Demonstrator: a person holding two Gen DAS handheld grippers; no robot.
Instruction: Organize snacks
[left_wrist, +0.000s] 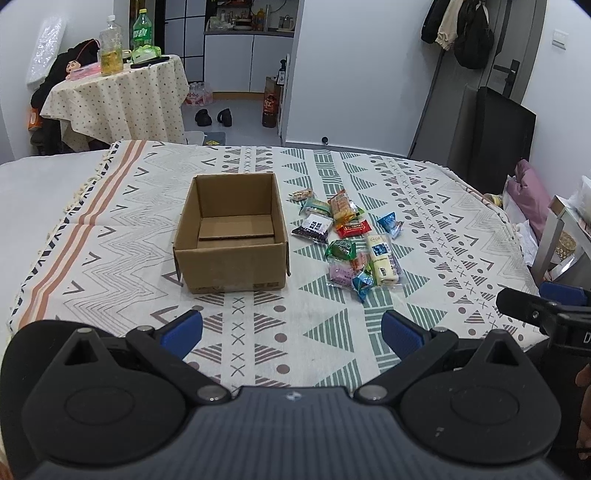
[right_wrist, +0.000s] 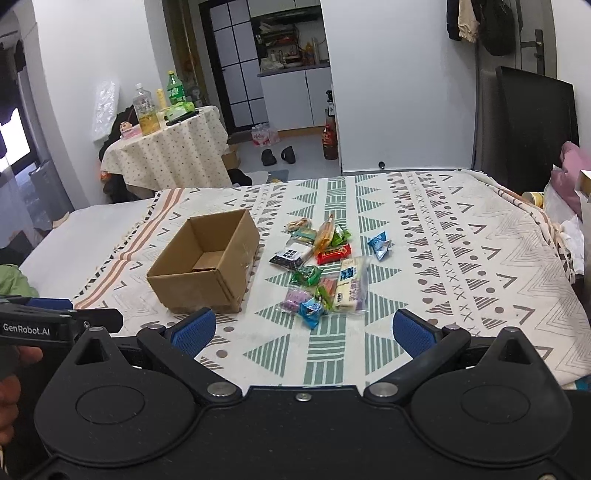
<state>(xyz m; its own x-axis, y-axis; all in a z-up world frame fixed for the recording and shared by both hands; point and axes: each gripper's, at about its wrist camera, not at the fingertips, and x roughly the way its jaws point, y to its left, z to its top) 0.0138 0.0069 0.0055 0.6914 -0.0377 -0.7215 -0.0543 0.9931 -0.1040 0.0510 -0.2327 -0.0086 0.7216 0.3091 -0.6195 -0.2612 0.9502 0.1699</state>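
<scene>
An open cardboard box (left_wrist: 231, 258) (right_wrist: 192, 286) stands on the patterned cloth, with only a loose cardboard sheet inside. Right of it lies a pile of wrapped snacks (left_wrist: 347, 243) (right_wrist: 321, 269): a red bar (left_wrist: 354, 229) (right_wrist: 333, 253), a cream packet (left_wrist: 384, 264) (right_wrist: 348, 284), blue candies and green wrappers. My left gripper (left_wrist: 291, 334) hovers open over the cloth, in front of the box and snacks, holding nothing. My right gripper (right_wrist: 304, 334) is open too, just short of the nearest blue candy (right_wrist: 311, 311). Each view catches the other gripper at its edge.
The patterned cloth (left_wrist: 110, 258) covers a bed, with plain white sheet to the left. A small round table (left_wrist: 114, 99) with bottles stands behind it. A dark monitor (left_wrist: 502, 144) and pink fabric (left_wrist: 528, 195) sit at the right.
</scene>
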